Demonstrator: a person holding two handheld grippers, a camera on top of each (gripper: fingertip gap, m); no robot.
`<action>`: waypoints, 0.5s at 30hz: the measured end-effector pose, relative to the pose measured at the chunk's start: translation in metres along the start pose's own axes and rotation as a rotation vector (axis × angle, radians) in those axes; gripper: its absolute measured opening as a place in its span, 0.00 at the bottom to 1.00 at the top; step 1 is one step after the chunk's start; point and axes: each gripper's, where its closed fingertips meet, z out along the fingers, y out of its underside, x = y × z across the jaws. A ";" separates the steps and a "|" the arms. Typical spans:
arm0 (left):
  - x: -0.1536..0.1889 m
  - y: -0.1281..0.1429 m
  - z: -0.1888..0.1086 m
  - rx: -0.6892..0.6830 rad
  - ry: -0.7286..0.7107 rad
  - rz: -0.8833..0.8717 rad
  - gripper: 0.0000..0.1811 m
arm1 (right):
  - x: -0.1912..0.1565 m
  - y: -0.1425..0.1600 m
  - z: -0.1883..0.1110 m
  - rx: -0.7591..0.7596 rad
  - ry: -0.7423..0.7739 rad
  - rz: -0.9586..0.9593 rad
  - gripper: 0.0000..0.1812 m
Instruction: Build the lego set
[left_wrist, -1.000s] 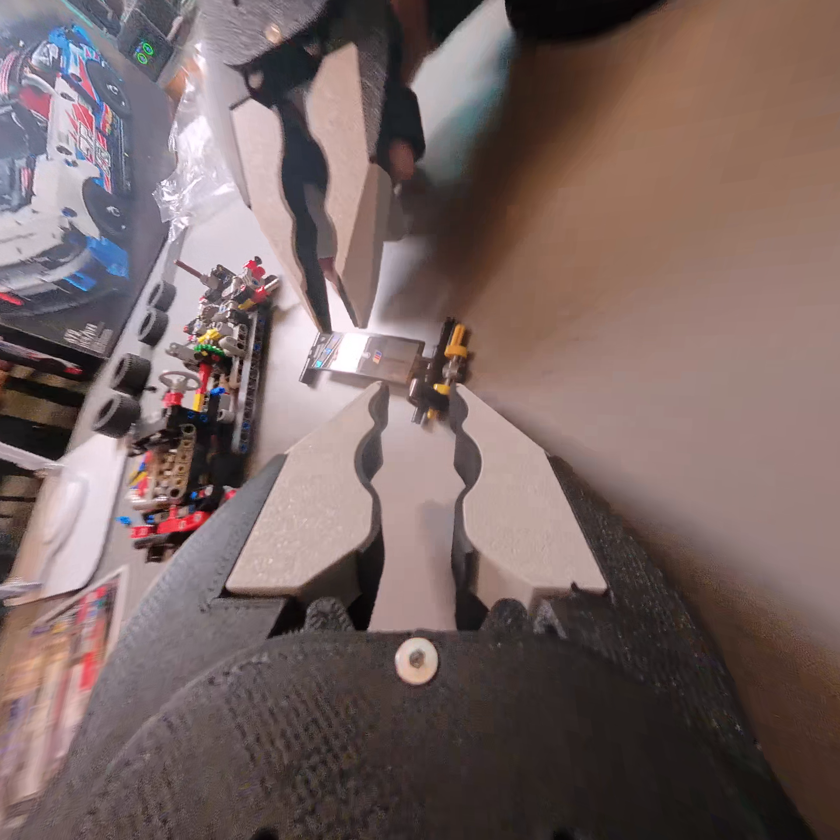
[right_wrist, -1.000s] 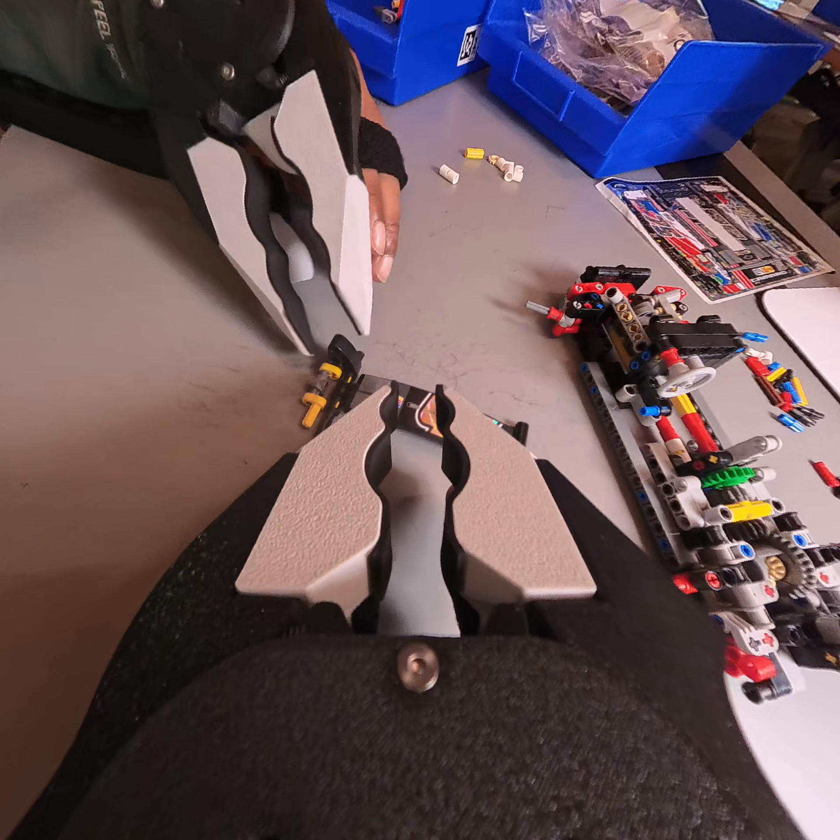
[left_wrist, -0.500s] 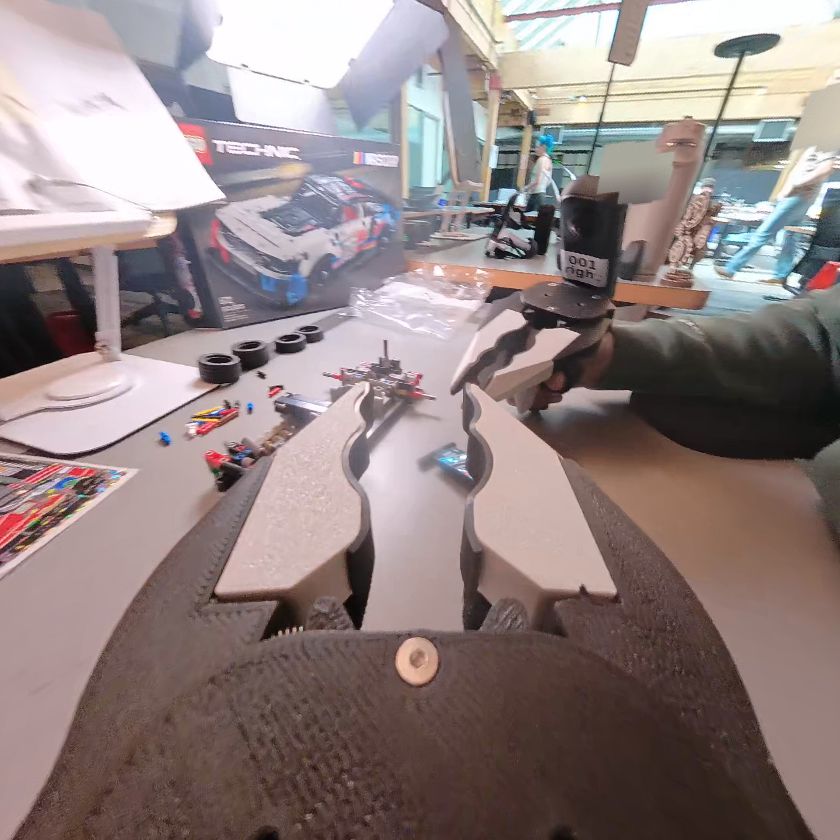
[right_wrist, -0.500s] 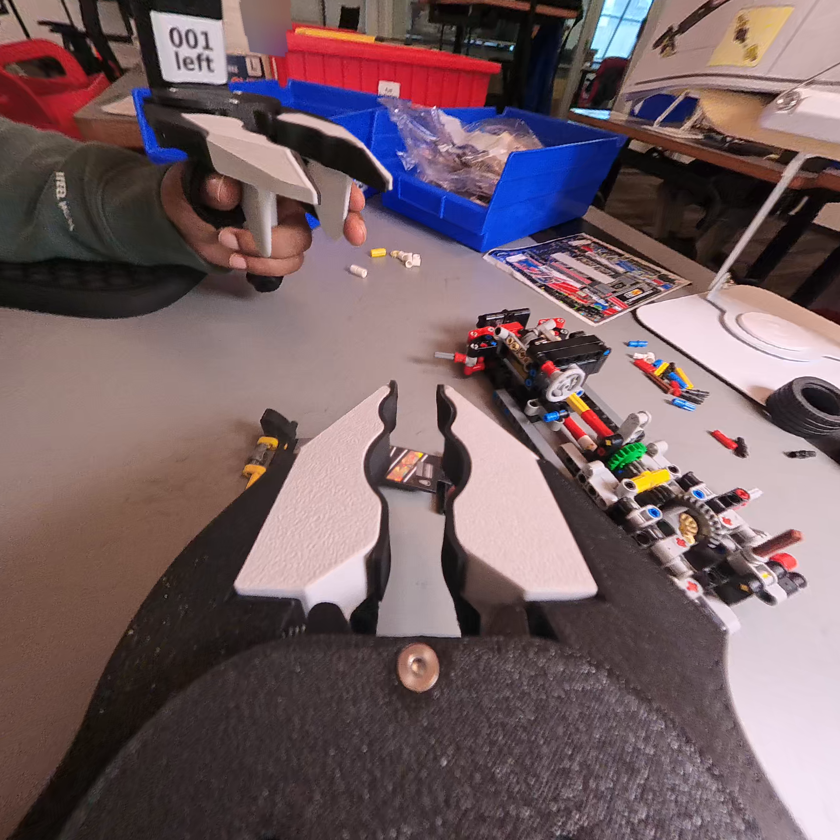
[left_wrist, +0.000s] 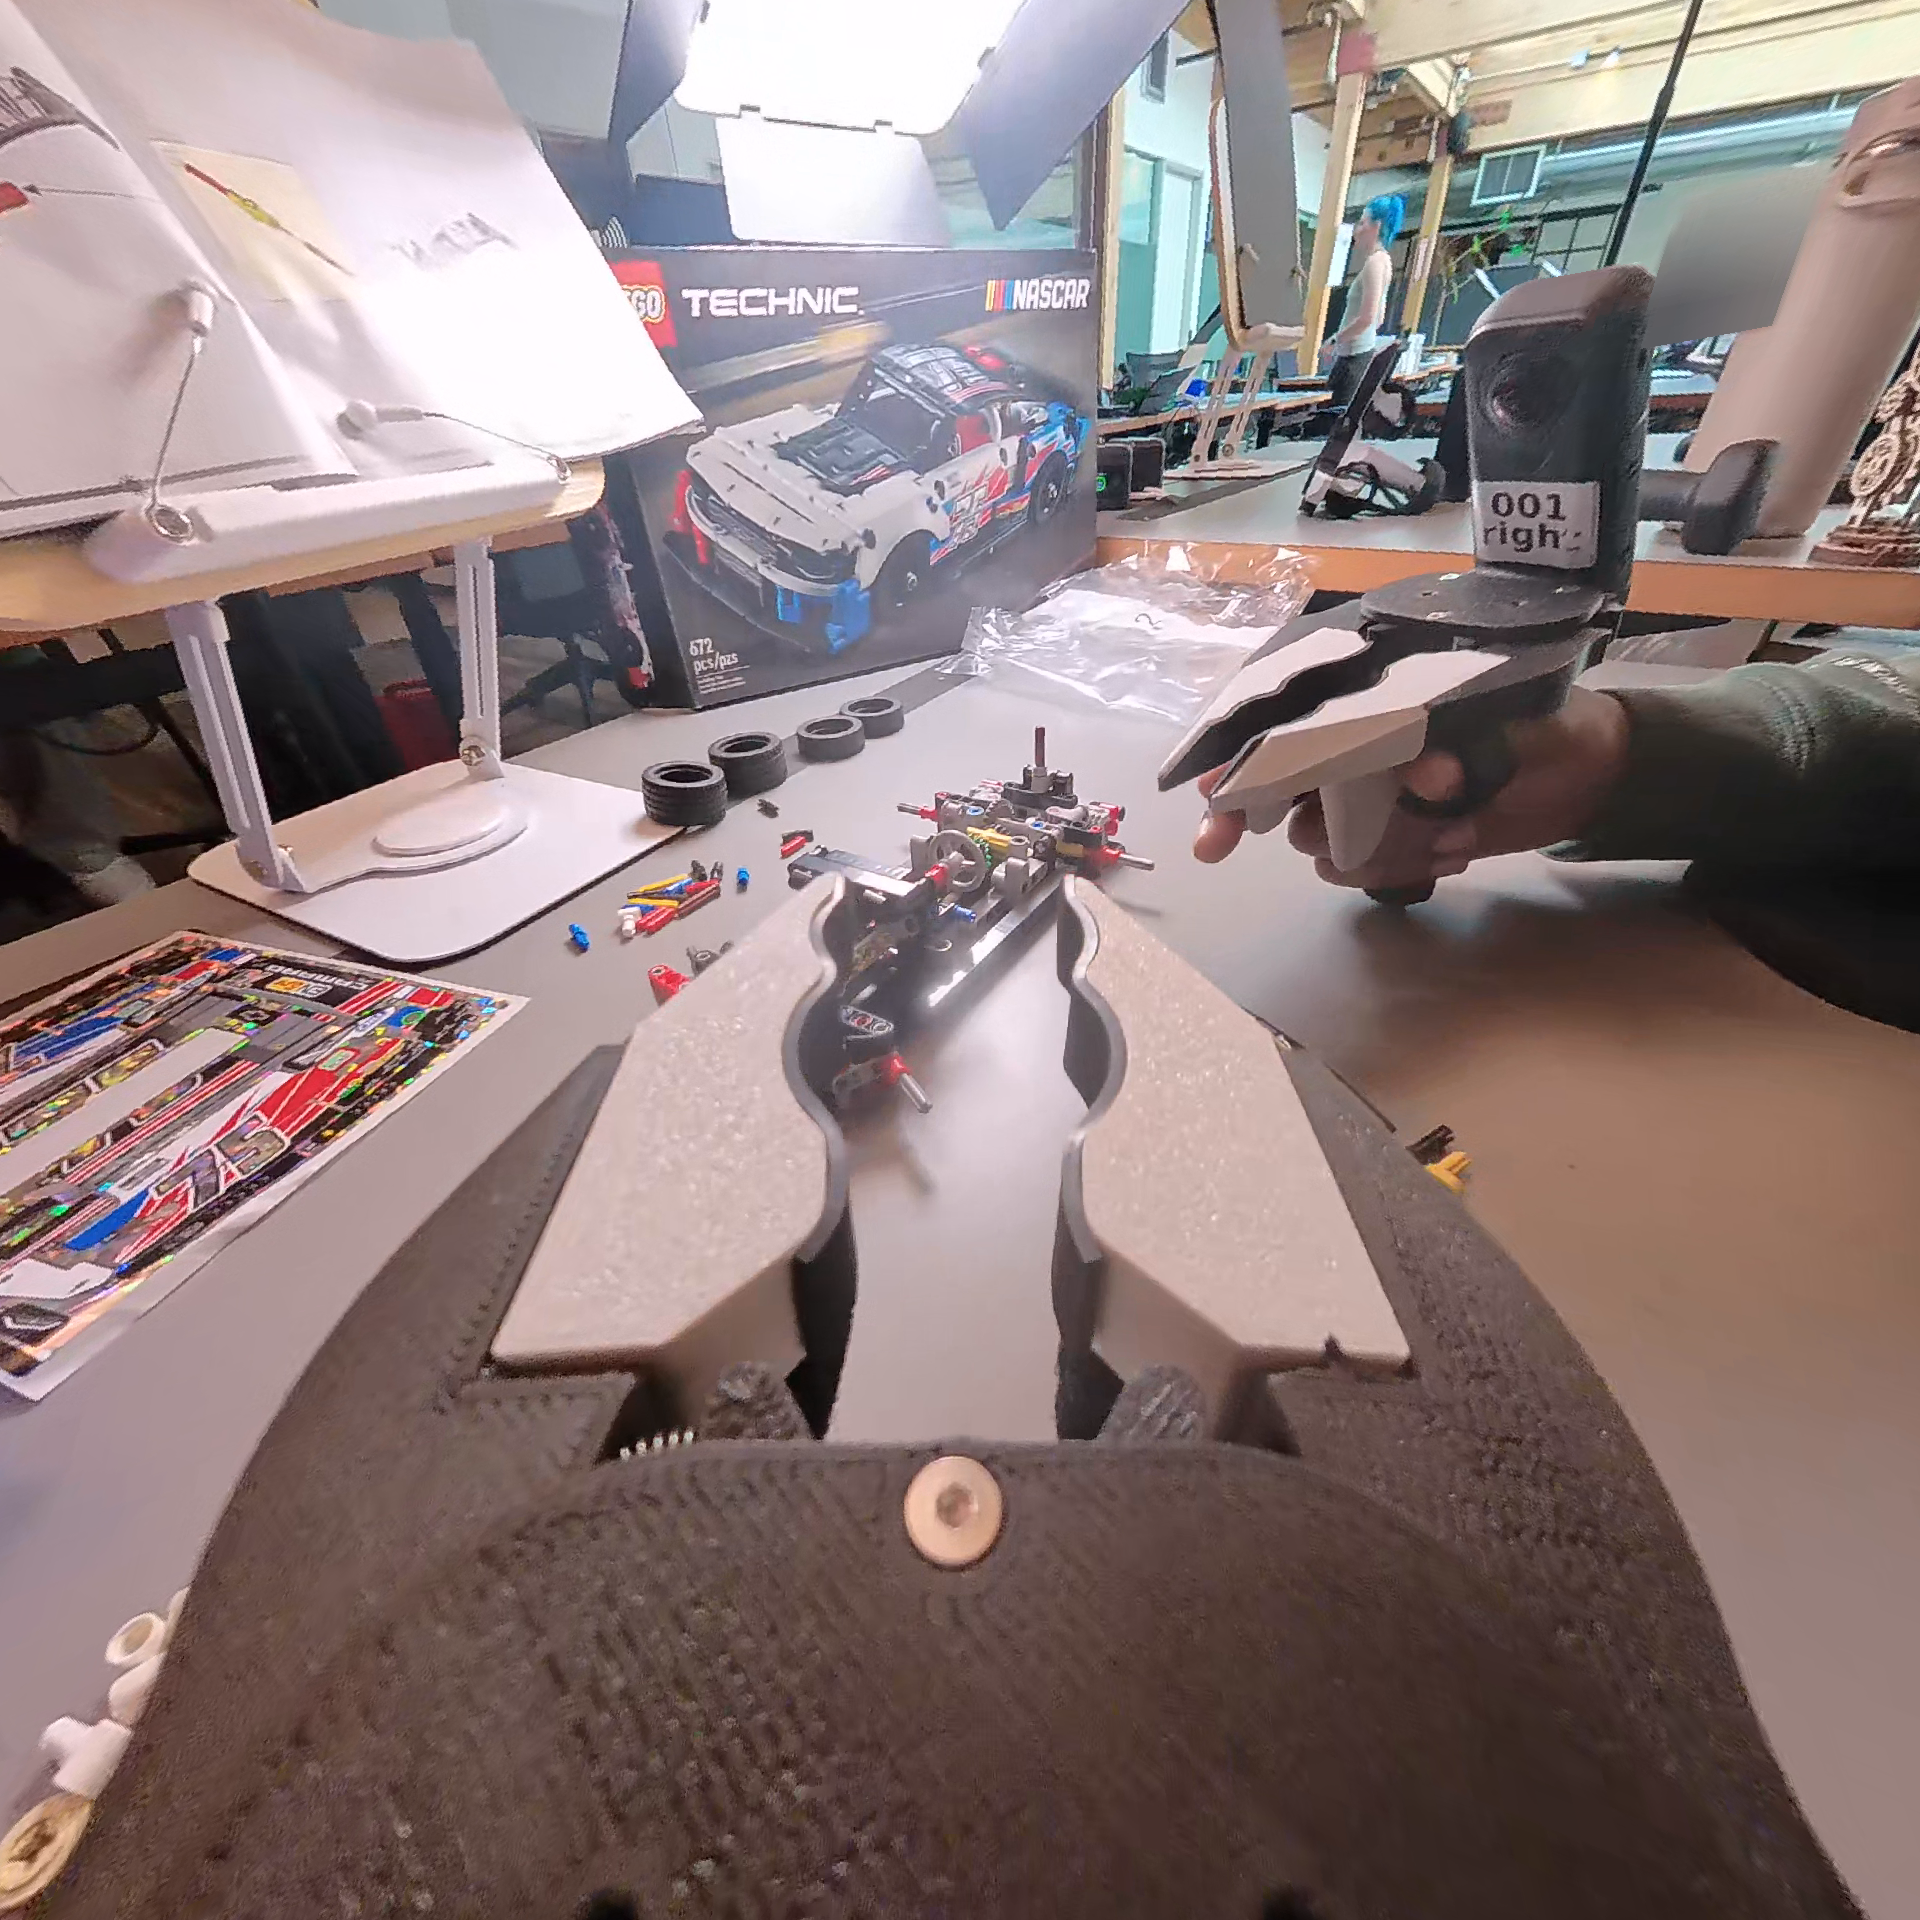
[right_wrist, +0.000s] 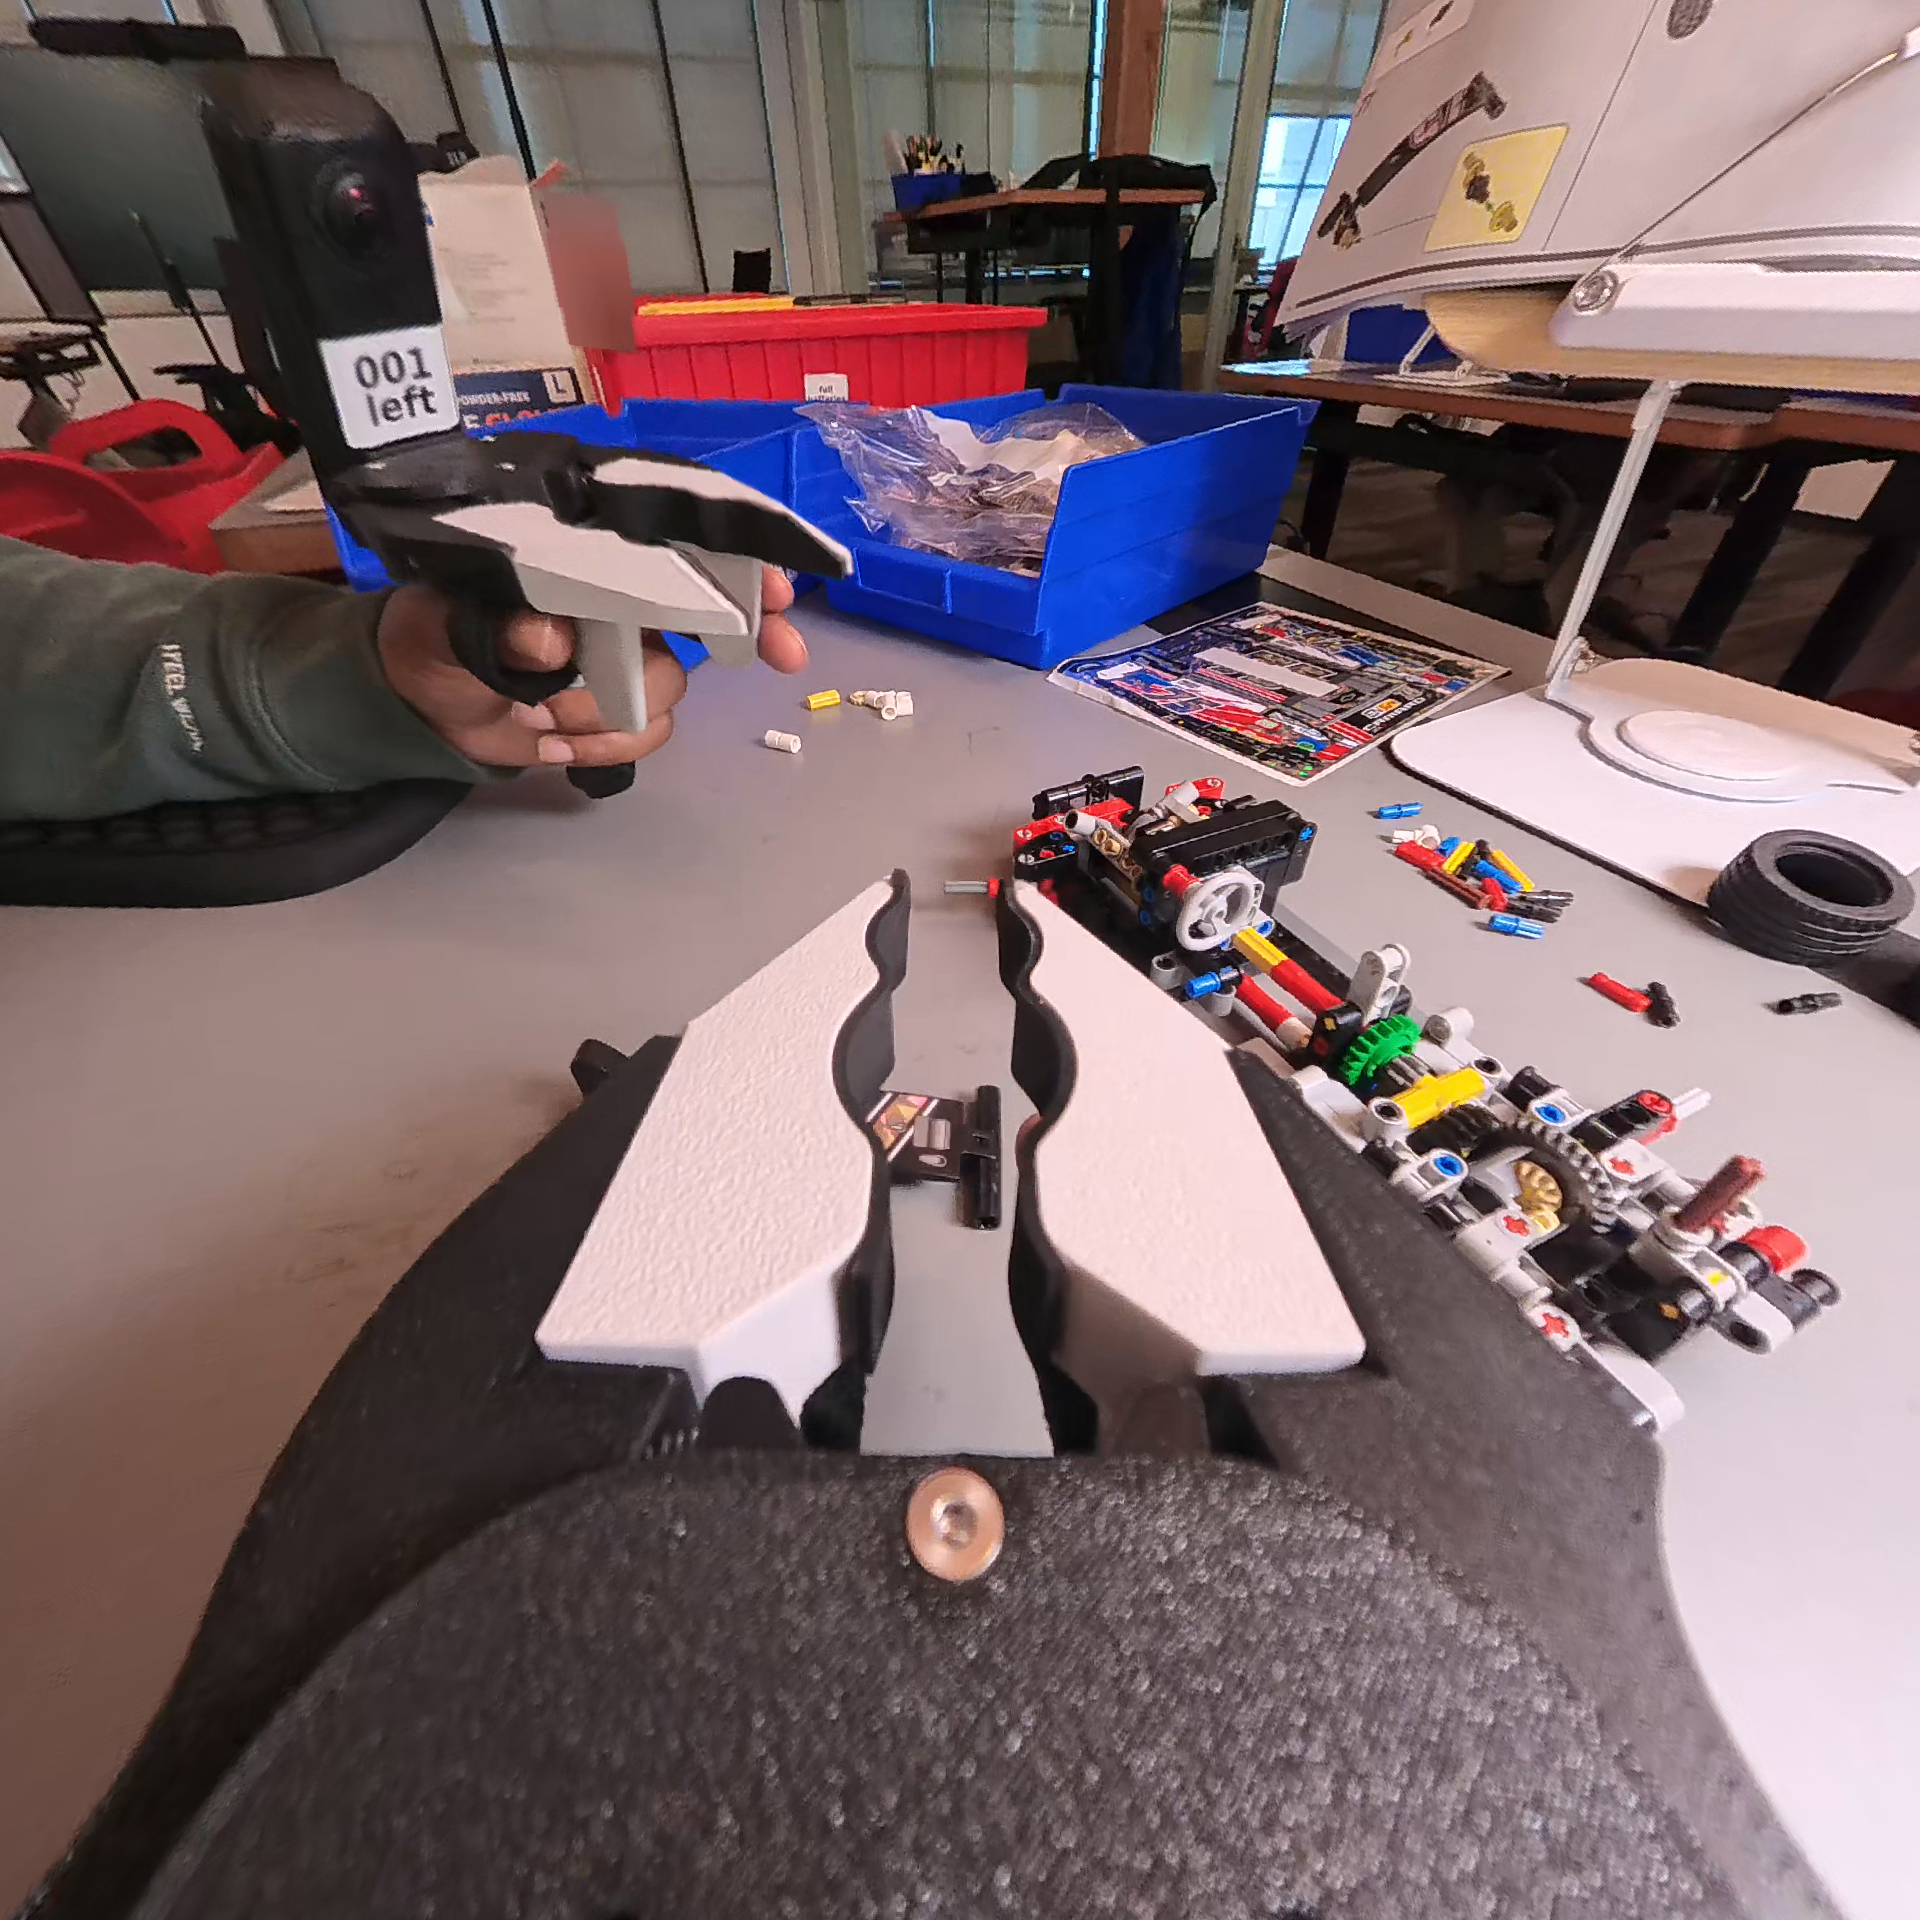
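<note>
Grey tabletop carries the half-built lego chassis, lying just right of the right gripper and beyond the left gripper. Both grippers hover with fingers spread, holding nothing. A small black panel piece lies between the right gripper's fingers.

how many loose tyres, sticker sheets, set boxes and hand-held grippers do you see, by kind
loose tyres: 4
sticker sheet: 1
set box: 1
hand-held grippers: 2 (left hand-held gripper, right hand-held gripper)
total: 8
</note>
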 end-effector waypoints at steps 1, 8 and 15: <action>0.000 0.002 0.001 -0.011 -0.002 0.000 0.20 | -0.002 0.001 0.000 -0.005 -0.010 -0.001 0.08; 0.000 0.008 0.002 -0.049 -0.028 0.061 0.19 | -0.026 0.029 0.004 -0.231 -0.183 -0.185 0.14; 0.003 0.019 0.006 -0.093 -0.020 0.090 0.18 | -0.046 0.068 0.008 -0.679 -0.509 -0.502 0.34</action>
